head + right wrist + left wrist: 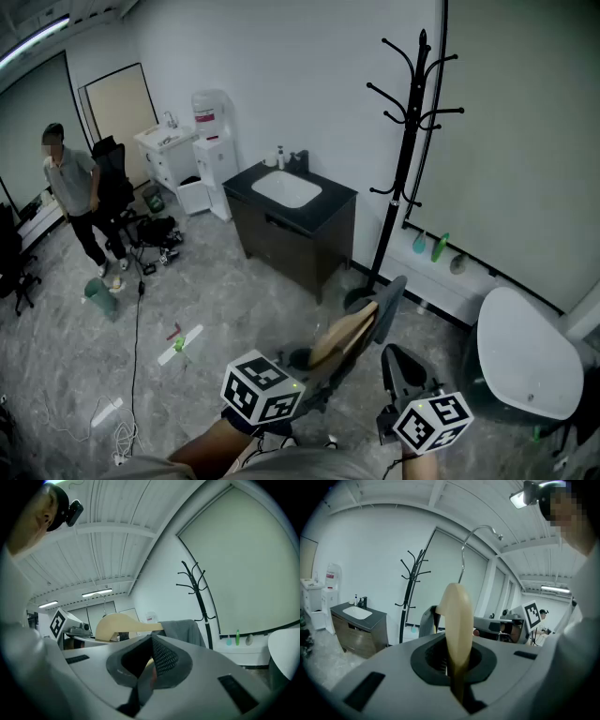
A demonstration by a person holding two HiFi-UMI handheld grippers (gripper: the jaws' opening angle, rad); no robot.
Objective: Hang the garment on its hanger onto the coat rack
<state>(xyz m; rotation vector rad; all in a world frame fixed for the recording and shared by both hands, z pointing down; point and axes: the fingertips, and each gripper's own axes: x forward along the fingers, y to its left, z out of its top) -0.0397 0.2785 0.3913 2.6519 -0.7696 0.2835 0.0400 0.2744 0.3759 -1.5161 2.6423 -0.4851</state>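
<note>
A black coat rack (410,141) stands by the far wall, right of a sink cabinet; it also shows in the left gripper view as the coat rack (411,590) and in the right gripper view as the coat rack (199,599). My left gripper (317,373) is shut on a pale wooden hanger (343,337) that carries a grey garment (390,302). In its own view the left gripper (457,654) pinches the hanger (457,616) edge-on, its metal hook (480,529) arching above. My right gripper (392,358) hovers just right of the hanger, shut on nothing; the right gripper (151,640) sees the hanger (119,624) to its left.
A dark sink cabinet (291,220) stands left of the rack. A white rounded seat (525,352) is at the right. A person (75,187) stands far left among chairs and floor clutter (141,281). A low white ledge (441,272) runs along the wall.
</note>
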